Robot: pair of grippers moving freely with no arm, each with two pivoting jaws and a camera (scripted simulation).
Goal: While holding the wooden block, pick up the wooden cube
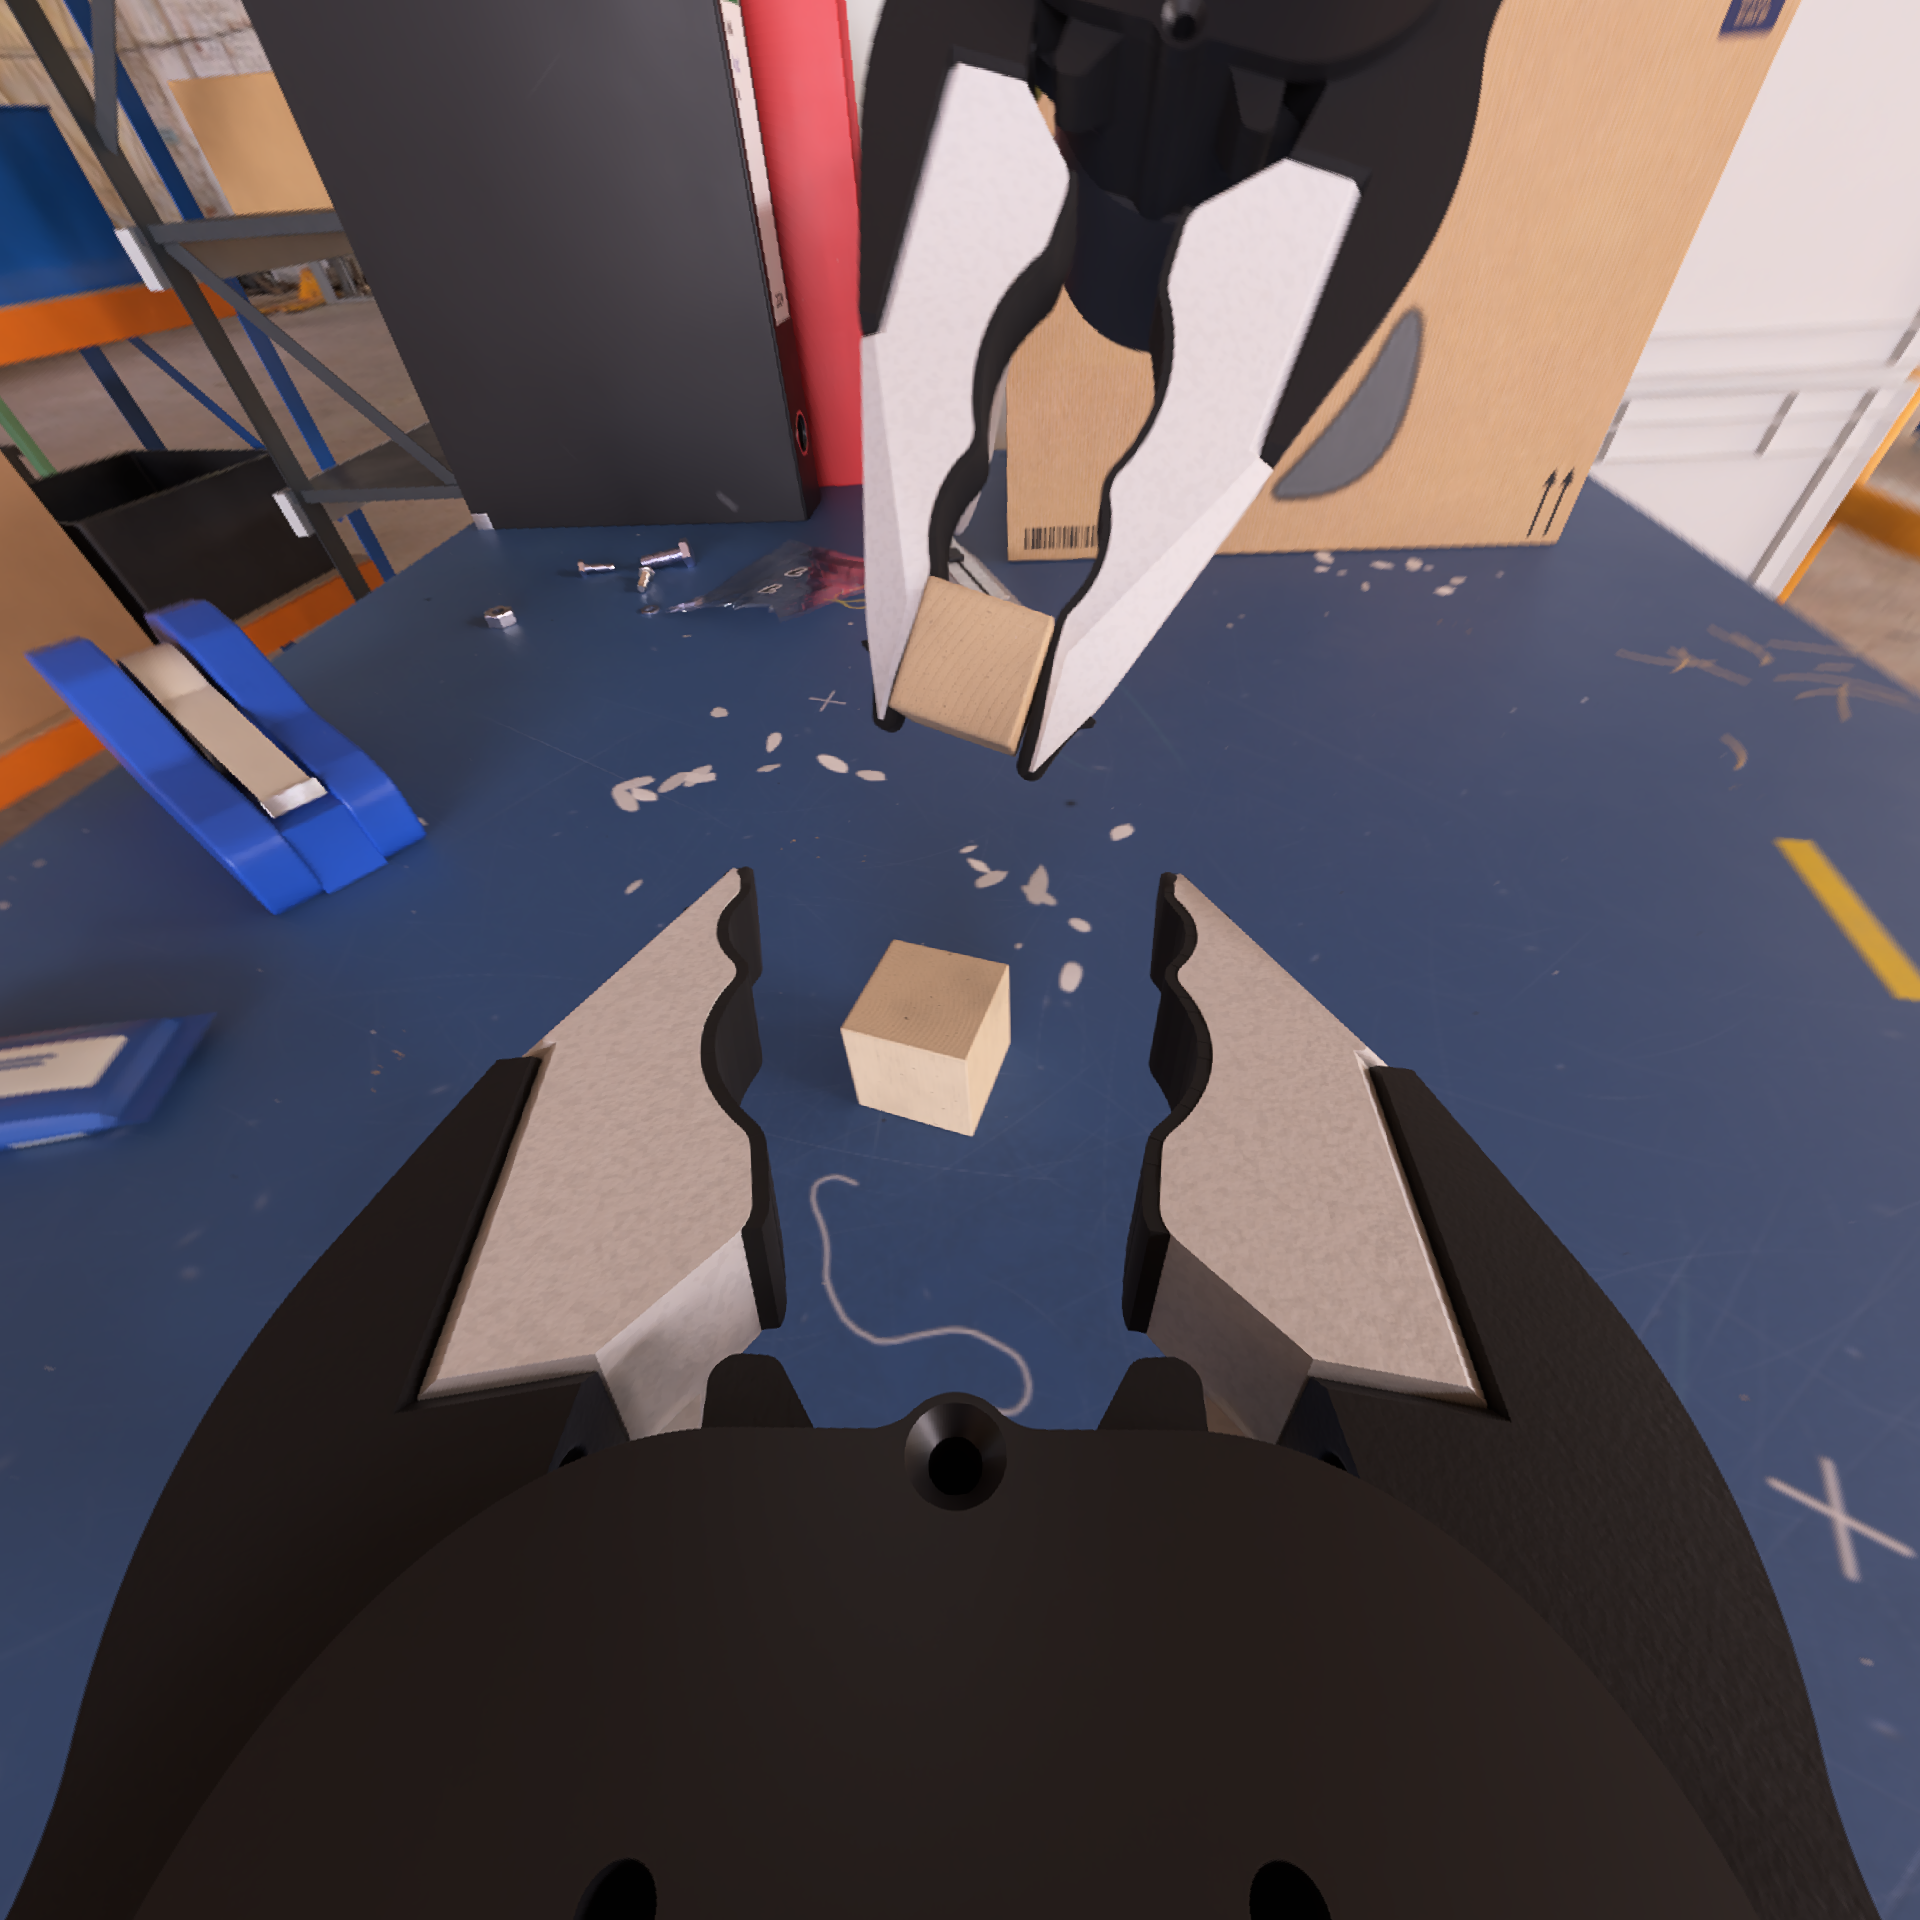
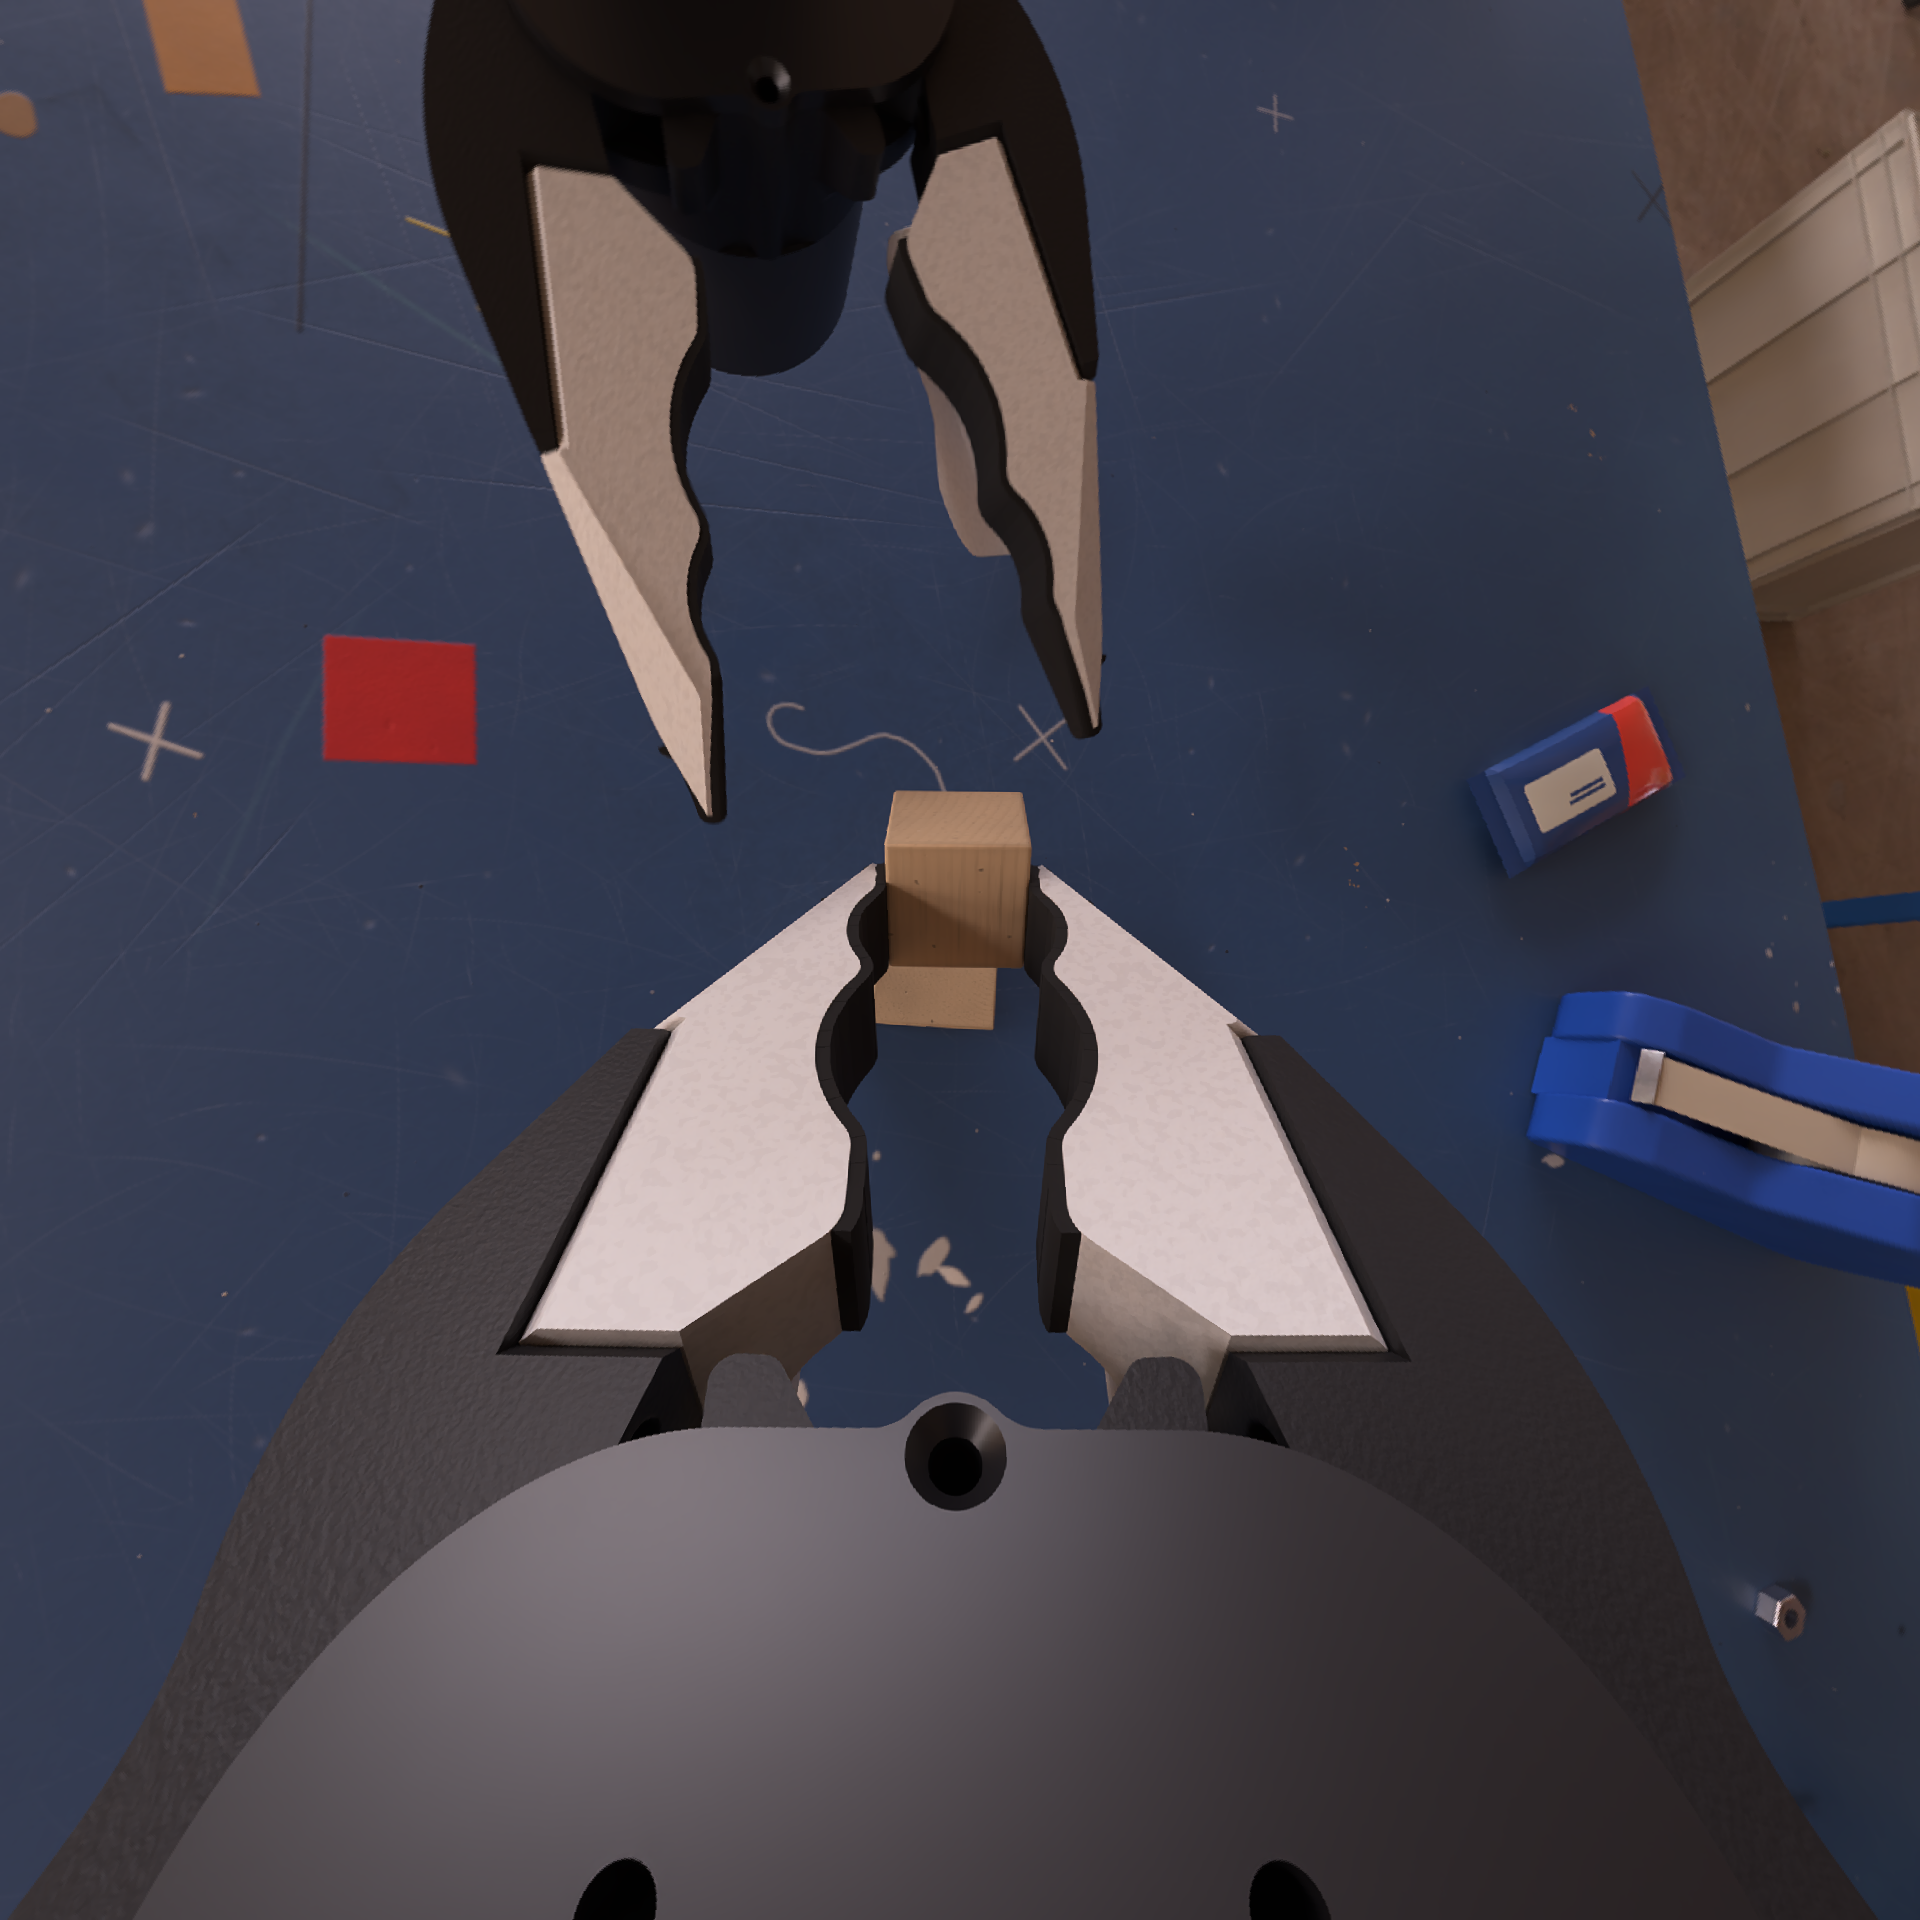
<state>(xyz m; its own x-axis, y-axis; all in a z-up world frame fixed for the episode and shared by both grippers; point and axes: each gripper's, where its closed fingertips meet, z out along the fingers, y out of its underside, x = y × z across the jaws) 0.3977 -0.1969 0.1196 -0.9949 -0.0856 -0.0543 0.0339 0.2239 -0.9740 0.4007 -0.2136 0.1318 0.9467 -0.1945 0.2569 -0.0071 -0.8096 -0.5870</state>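
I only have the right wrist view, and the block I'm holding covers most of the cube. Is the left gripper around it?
Observer: Not gripping. The left wrist view shows the wooden cube flat on the table, framed between the left gripper's open jaws with a clear gap on each side.
Operator: Does my block look level?
Observer: No. From there the wooden block looks tilted relative to the table in the right gripper.
Operator: Anything behind my gripper?
Observer: A cardboard box stands at the table's far edge, right behind it.
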